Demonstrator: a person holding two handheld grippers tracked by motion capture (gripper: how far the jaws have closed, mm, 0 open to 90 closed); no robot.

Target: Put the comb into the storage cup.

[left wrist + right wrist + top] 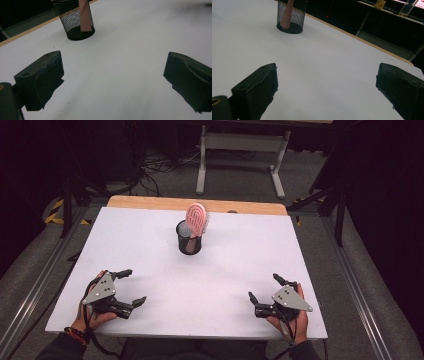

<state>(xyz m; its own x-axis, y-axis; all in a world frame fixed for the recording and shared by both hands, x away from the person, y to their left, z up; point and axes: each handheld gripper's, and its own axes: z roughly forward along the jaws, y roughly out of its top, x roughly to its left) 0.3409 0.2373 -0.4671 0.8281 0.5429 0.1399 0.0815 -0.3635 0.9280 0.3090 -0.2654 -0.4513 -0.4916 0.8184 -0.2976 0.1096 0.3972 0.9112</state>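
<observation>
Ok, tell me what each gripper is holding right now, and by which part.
Nothing is held. The left gripper and right gripper both rest open on the table, jaws empty.

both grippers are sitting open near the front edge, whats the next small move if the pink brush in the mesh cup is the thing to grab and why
Probably ease the right gripper forward toward the pink brush. The brush stands in the black mesh cup at the middle of the white table, its head well above the rim. Both grippers, the left gripper too, sit open and empty, far short of it.
</observation>
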